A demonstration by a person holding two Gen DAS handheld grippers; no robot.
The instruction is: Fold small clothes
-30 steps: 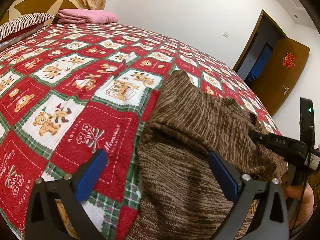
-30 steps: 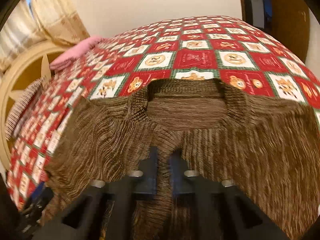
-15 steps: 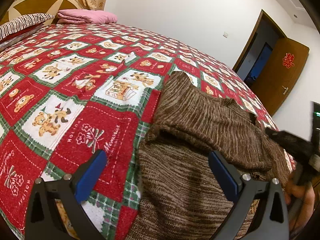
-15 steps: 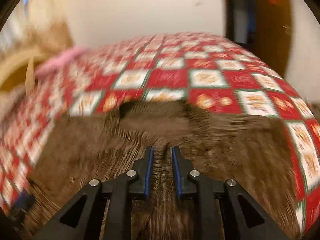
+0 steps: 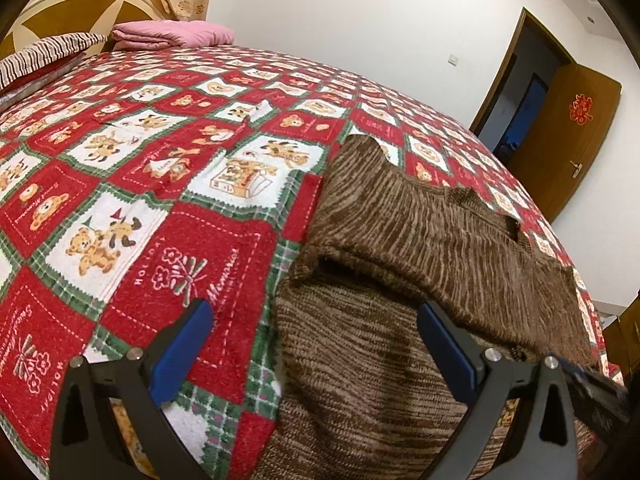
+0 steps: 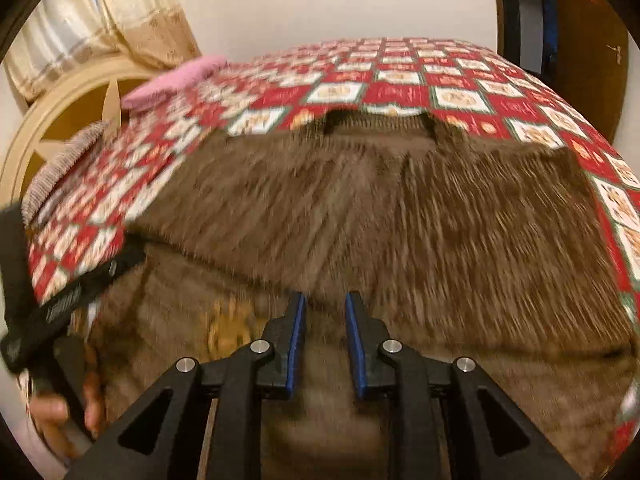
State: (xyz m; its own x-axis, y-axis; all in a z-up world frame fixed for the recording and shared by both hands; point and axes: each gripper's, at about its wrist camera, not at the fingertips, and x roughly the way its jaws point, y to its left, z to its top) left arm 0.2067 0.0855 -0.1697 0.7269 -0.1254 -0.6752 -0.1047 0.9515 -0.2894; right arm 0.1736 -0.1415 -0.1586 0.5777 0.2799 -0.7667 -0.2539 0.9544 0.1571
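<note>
Slid off the blurred sweater (image 6: 400,208), right hand-held gripper (image 6: 325,300) is parting, empty; left (image 5: 316,316) gapes wide

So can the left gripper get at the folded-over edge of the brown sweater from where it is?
Probably yes. The left gripper is open, and the brown sweater lies just ahead with nothing between the jaws and the fold.

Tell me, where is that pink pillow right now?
The pink pillow lies at the far end of the bed, against the headboard, beside a striped pillow. In both views it sits upper left, well beyond the brown sweater.
</note>
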